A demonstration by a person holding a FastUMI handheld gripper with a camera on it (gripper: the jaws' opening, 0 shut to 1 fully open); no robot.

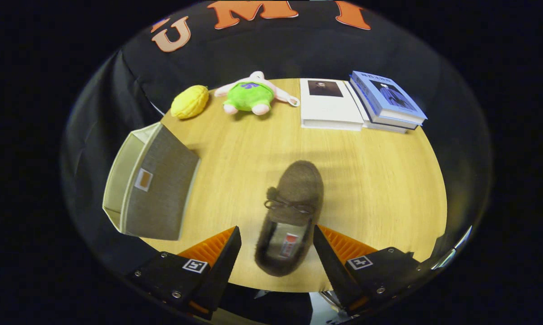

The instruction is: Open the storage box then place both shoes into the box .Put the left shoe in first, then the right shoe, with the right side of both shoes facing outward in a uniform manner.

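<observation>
While the brown slipper-style shoe (291,216) lies on the round wooden table (379,180), its heel end sits between the two fingers of the gripper (277,238) and its toe points away beyond them. A small bow crosses the top of the shoe, and a label shows on the insole inside its opening. The fingers stand wide apart, one on each side of the heel; the right finger's tip is right at the shoe's edge, though whether it touches cannot be told, and a clear gap of bare table shows between the left finger and the shoe. Nothing is clamped between them.

To the left of the shoe, near the table's edge, stands the storage box (152,183), a grey fabric box with a small tag on the side facing the shoe and a pale inside visible on its far left. It is well apart from the shoe.

Along the far side of the table lie a yellow corn-shaped toy (190,101), then a plush toy (250,93) in pink and green, then a white book (329,104) lying flat, and beside it a blue book (386,98) stacked on another. Behind the table hangs the black cloth wall.
</observation>
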